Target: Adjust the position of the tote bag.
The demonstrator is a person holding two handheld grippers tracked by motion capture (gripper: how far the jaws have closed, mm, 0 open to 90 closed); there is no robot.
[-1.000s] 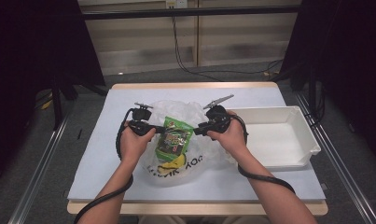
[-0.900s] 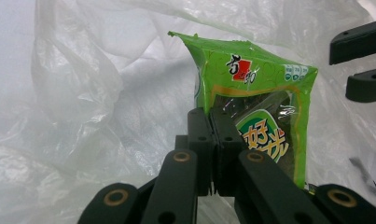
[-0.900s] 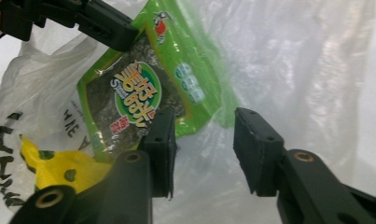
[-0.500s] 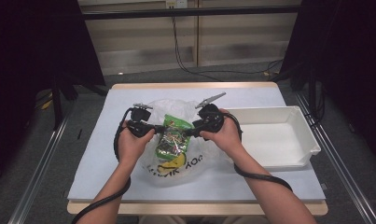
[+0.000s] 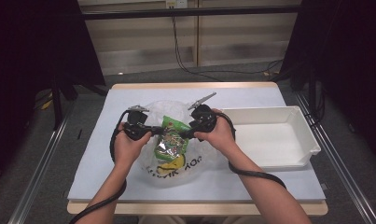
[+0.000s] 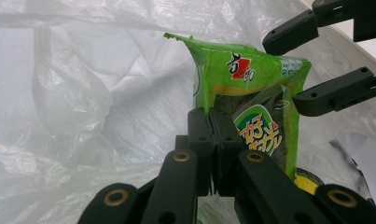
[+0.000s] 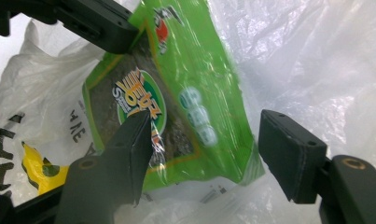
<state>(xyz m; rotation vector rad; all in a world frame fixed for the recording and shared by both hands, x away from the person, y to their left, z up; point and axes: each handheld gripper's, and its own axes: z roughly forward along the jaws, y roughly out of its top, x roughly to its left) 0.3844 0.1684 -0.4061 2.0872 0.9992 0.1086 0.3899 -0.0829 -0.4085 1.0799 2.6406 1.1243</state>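
Two grippers are meeting over one green snack packet (image 5: 172,138), which is lying on a crumpled clear plastic bag (image 5: 176,163) at the middle of the table. On the left, the left gripper (image 5: 152,131) is pinching the packet's edge, its jaws pressed together on the film, as its own view is showing at the green packet (image 6: 251,88). To the right, the right gripper (image 5: 189,135) is standing with its jaws apart, having just been opening; in its own view the packet (image 7: 185,93) is lying between the pads without either one pressing on it. The packet is looking light, thin and crinkly, probably slick, with loose contents that could crush, so the flat sealed edge seems the safest hold. The table's pale blue cover (image 5: 97,158) is looking smooth. Further right, a white tray (image 5: 311,140) is sitting empty, offering plenty of room.
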